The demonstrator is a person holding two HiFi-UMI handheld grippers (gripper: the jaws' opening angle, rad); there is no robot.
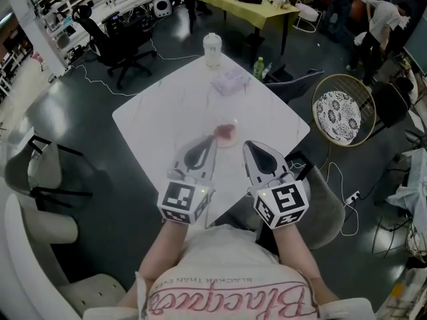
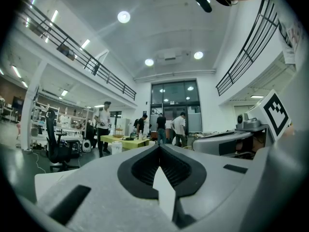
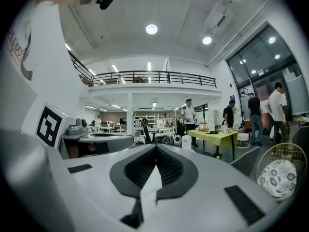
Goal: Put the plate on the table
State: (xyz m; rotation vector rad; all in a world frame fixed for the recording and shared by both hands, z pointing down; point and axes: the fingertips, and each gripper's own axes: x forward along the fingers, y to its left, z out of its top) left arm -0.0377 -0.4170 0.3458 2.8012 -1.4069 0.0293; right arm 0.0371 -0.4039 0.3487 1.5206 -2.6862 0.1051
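Note:
On the white table (image 1: 160, 119), a small clear plate (image 1: 227, 133) with something pink-red on it rests just beyond my two grippers. My left gripper (image 1: 211, 141) is at the plate's near left, its tip close to the rim, jaws pressed together with nothing in them. The right gripper (image 1: 247, 145) is at the plate's near right, also shut and empty. In the left gripper view, the left gripper (image 2: 159, 147) points level across the room, and so does the right gripper (image 3: 155, 147) in its own view. Neither gripper view shows the plate.
A clear jar (image 1: 212, 49) stands at the table's far corner, with a pale lilac packet (image 1: 230, 81) nearer. Around the table are a black office chair (image 1: 120, 42), a round wire chair (image 1: 343, 109), a green bottle (image 1: 259, 67) on the floor, and a yellow table (image 1: 243, 2) with people beyond.

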